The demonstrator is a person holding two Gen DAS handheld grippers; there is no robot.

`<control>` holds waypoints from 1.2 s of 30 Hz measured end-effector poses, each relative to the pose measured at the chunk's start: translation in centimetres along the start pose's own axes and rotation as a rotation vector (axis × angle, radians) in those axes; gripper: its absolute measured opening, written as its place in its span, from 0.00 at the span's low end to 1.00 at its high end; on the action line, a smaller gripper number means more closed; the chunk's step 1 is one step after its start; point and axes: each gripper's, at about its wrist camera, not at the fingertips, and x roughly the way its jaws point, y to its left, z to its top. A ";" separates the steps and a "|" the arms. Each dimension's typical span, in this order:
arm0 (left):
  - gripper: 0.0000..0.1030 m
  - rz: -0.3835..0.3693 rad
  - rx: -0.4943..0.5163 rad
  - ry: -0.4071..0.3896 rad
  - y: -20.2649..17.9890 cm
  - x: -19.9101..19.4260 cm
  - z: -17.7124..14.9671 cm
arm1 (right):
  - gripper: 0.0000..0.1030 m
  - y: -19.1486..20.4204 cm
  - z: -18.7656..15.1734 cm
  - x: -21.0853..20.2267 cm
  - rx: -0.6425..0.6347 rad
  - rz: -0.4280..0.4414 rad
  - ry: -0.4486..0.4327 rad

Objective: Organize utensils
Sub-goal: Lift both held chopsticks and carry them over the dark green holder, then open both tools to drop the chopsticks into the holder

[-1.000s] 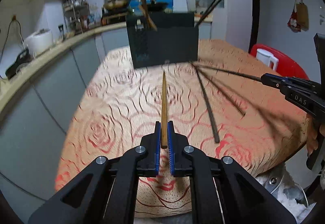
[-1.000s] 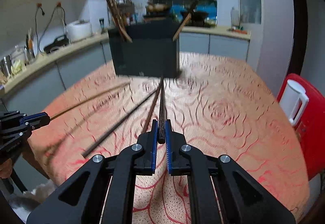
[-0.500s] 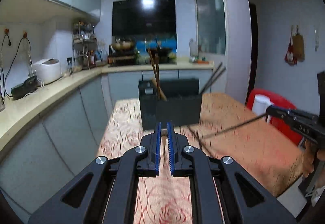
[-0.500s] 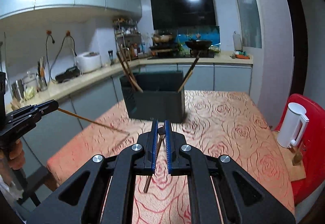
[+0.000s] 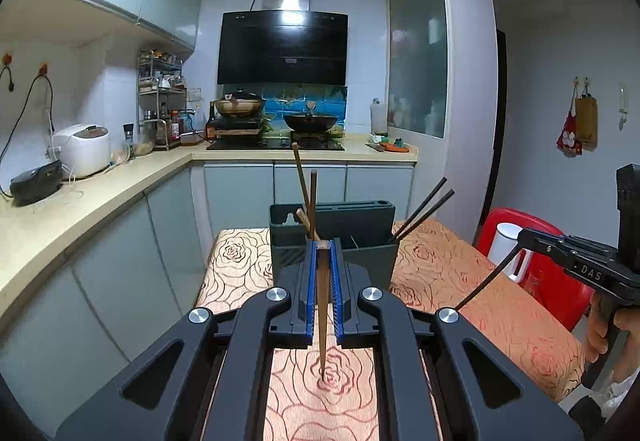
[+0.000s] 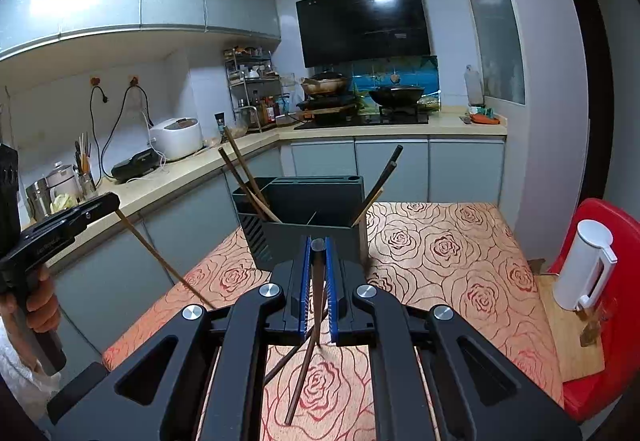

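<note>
A dark grey utensil holder [image 5: 334, 237] stands on the rose-patterned table, also in the right wrist view [image 6: 304, 217]. Brown chopsticks lean in its left part and black ones [image 5: 426, 211] in its right. My left gripper [image 5: 323, 247] is shut on a brown wooden chopstick [image 5: 322, 321] that hangs down toward the table. My right gripper [image 6: 318, 247] is shut on a black chopstick [image 6: 318, 301]; it also shows at the right of the left wrist view [image 5: 486, 281]. Two more chopsticks [image 6: 302, 373] lie on the table below my right gripper.
The table [image 6: 440, 253] has a kitchen counter [image 5: 100, 185] along its left side. A white kettle [image 6: 586, 265] stands on a red stool [image 6: 616, 321] at the right. A stove with pans sits at the back.
Both grippers have lifted and tilted up, each carrying its chopstick off the table. The chopsticks now hang downward and the holder is farther ahead.
</note>
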 end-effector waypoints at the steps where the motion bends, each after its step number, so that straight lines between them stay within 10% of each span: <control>1: 0.06 -0.001 0.002 0.004 0.0 0.4 0.4 | 0.08 0.0 0.2 0.2 0.000 0.000 0.004; 23: 0.06 -0.066 0.059 0.028 -1.4 5.6 9.0 | 0.07 -0.8 10.0 4.2 0.005 0.015 -0.020; 36: 0.06 0.017 0.051 -0.096 -3.2 10.9 16.8 | 0.07 -1.4 15.9 8.1 0.015 -0.045 -0.119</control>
